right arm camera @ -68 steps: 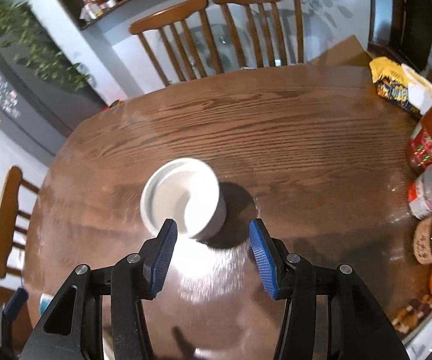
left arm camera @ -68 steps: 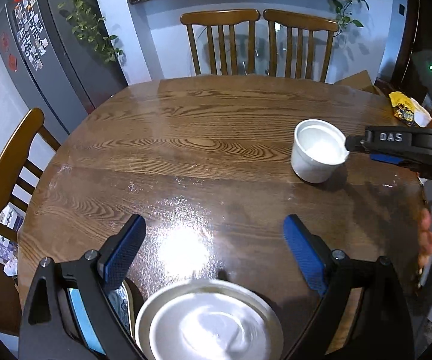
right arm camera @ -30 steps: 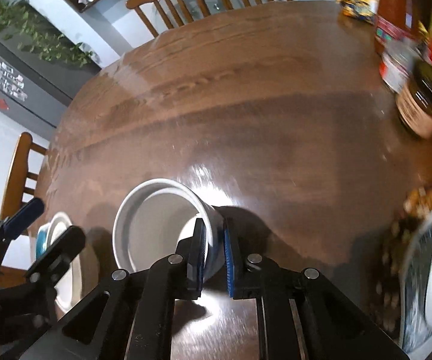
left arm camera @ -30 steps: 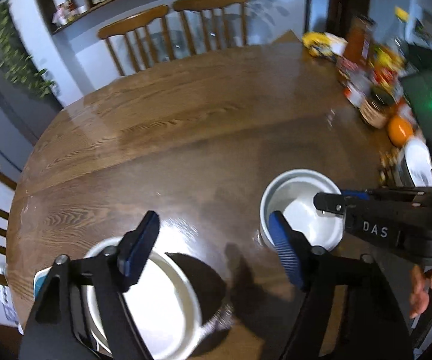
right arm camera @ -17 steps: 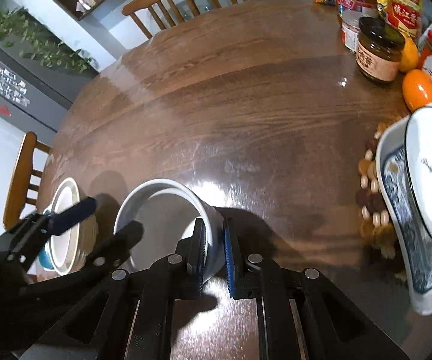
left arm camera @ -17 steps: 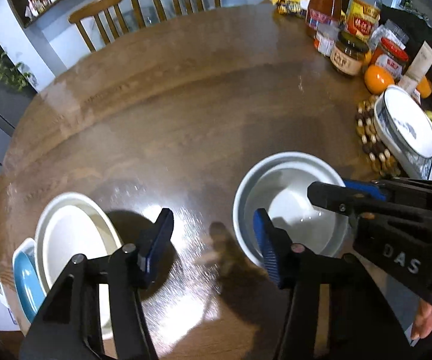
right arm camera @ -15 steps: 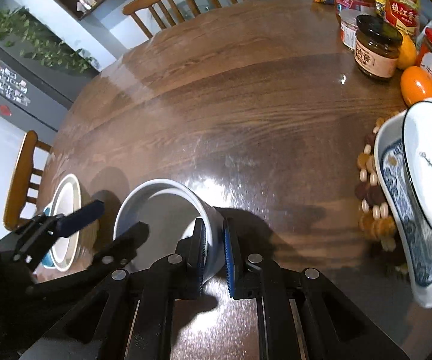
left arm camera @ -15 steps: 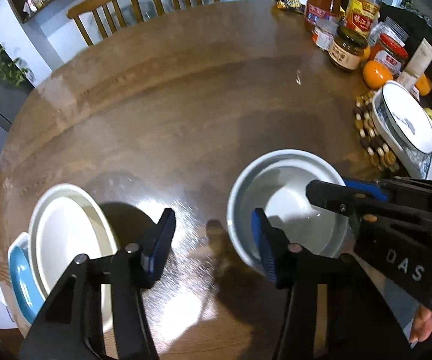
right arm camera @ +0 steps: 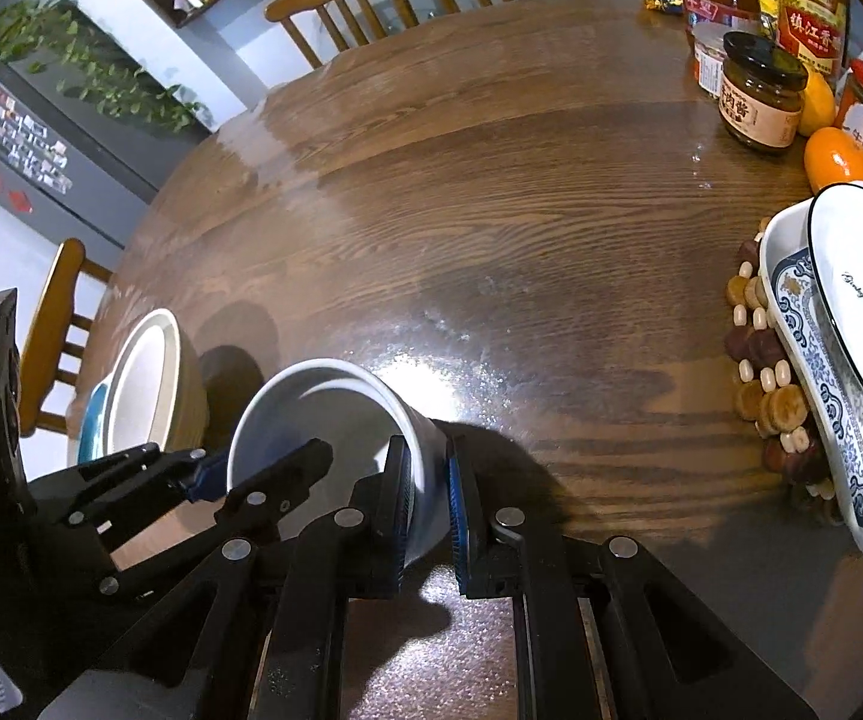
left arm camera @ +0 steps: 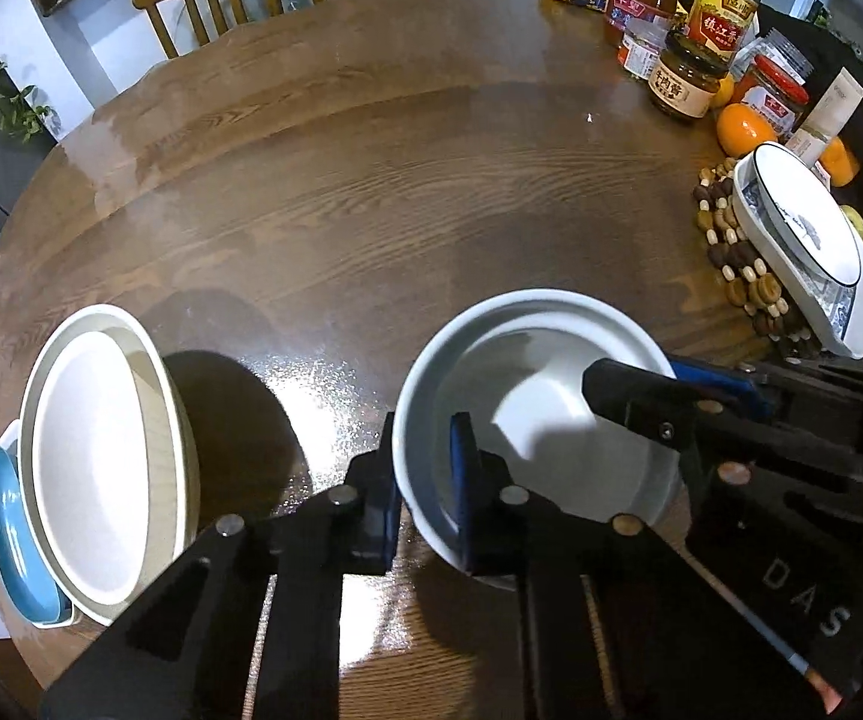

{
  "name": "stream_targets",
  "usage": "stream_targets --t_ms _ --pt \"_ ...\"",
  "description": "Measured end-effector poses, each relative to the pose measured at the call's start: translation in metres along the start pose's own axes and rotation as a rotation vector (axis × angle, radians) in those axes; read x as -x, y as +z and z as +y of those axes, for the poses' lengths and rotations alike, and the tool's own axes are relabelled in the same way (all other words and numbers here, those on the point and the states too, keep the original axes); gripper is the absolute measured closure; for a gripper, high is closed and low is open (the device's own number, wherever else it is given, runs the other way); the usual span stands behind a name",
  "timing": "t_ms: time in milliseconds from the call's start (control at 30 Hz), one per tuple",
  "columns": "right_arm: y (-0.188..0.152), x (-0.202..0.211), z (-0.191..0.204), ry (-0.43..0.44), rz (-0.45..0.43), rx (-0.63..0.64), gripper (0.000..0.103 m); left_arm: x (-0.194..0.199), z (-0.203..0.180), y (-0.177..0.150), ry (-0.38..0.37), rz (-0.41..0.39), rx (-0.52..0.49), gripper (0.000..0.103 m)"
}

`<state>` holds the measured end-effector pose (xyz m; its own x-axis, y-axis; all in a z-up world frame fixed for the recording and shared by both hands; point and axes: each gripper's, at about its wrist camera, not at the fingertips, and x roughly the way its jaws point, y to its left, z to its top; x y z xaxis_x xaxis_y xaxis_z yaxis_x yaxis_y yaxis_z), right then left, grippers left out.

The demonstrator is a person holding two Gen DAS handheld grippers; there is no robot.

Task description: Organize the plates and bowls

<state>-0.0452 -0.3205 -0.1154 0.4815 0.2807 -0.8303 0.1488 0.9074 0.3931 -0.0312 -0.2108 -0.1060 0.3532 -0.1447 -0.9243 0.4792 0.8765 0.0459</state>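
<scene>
Two hand-held grippers on white bowl point(left arm camera: 527, 414) rim: left point(left arm camera: 425, 492) closing, right point(right arm camera: 428, 501) clamped.

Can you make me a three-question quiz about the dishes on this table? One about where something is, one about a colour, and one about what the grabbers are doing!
1. Where is the stack of plates with the cream round plate on top?
A. near the table's left edge
B. among the jars
C. on a chair

2. What colour is the dish at the bottom of that stack?
A. red
B. blue
C. green

3. How is the deep white round bowl held?
A. by neither gripper
B. only by the left gripper
C. by both grippers on its rim

Answers:
1. A: the cream round plate sits at the left edge of the brown wooden table, far from the jars.
2. B: a blue dish peeks out underneath.
3. C: the right gripper pinches one side of the deep white round bowl, and the left gripper is closing across the other side.
</scene>
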Motion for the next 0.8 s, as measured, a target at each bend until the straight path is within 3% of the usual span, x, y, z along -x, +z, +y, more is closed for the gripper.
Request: stream_targets --t_ms 467,800 --pt "-0.014 0.006 -0.001 0.004 -0.025 -0.020 0.091 0.007 0.003 -0.009 -0.002 -0.017 0.015 0.092" --pt "-0.019 0.035 0.008 0.011 -0.094 0.015 0.091 0.043 0.009 -0.013 0.024 -0.121 0.013 0.092"
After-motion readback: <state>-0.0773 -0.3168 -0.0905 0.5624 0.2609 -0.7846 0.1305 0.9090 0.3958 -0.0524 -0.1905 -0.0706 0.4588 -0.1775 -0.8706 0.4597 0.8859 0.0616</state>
